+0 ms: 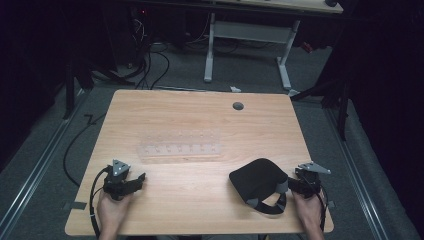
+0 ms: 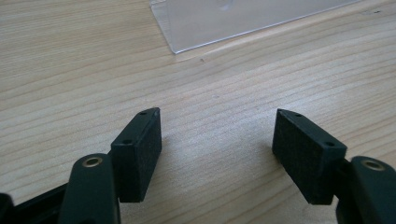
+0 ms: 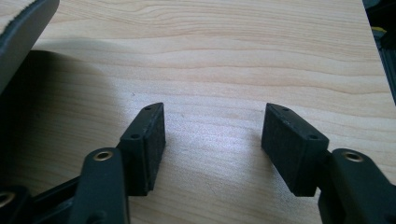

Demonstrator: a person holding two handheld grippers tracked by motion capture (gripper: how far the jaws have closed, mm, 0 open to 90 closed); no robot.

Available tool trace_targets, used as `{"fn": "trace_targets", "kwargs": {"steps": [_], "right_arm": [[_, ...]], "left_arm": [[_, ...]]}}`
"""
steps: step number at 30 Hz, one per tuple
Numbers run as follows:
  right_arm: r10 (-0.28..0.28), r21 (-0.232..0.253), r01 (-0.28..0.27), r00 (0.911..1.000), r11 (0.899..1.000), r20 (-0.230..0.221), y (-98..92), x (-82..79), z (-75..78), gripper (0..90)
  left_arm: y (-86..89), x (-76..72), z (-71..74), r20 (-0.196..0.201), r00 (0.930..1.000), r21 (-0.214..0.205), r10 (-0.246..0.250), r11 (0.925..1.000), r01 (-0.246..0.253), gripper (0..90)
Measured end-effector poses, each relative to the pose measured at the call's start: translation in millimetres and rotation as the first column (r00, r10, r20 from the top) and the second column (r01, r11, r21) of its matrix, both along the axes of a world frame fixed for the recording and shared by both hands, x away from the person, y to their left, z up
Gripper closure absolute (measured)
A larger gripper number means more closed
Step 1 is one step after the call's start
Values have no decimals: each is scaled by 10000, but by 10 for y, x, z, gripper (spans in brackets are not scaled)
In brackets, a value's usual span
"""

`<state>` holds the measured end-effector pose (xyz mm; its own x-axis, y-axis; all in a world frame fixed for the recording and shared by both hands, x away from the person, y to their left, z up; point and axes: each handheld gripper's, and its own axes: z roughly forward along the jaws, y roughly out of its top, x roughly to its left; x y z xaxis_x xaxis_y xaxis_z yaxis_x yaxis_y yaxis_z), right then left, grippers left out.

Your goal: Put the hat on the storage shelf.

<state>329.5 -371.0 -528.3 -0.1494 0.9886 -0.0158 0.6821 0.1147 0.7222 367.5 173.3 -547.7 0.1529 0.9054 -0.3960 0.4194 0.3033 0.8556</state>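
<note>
A clear plastic rack (image 1: 180, 145) lies flat in the middle of the wooden table (image 1: 200, 115). A black padded thing with a grey-edged strap (image 1: 257, 181) lies at the front right. My left gripper (image 1: 139, 179) rests near the front left of the table, open, with bare wood between its pads. In the left gripper view (image 2: 217, 135) a corner of the clear rack (image 2: 233, 18) lies ahead, well apart from the jaws. My right gripper (image 1: 301, 178) sits just right of the black thing, open and holding nothing. In the right gripper view (image 3: 212, 130) the black thing's edge (image 3: 21, 32) shows at the upper left.
A grey cable grommet (image 1: 238, 106) sits in the table's far side. The table's right edge (image 3: 373, 56) runs close beside my right gripper. Beyond the table are floor cables (image 1: 150, 65) and a white desk frame (image 1: 247, 35). Bare wood lies between the two grippers.
</note>
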Motion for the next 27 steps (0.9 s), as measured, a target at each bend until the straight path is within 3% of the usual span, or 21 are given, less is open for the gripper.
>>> {"fn": "trace_targets", "kwargs": {"steps": [5, 7, 11, 17, 27], "right_arm": [[-136, -134, 135, 9999, 9998, -16, -21, -22, 31, 436], [-185, 113, 184, 9998, 9998, 44, -58, -41, 57, 439], [-252, 100, 251, 9996, 9996, 131, -88, -61, 96, 440], [-410, 481, 386, 9979, 9981, 509, -142, -115, 254, 441], [-26, 1087, -105, 9927, 9940, 1204, -78, -267, 492, 440]], "left_arm": [[-1, 0, 0, -2, 10000, 0, 1, 10000, -1, 334], [-1, 0, 0, -2, 10000, -1, 3, 10000, -3, 334], [-1, 1, 0, -4, 10000, 0, 7, 10000, -7, 333], [-1, 1, 0, -7, 10000, 5, 12, 10000, -12, 333], [-1, 1, 0, -6, 10000, 5, 13, 10000, -13, 333]]}}
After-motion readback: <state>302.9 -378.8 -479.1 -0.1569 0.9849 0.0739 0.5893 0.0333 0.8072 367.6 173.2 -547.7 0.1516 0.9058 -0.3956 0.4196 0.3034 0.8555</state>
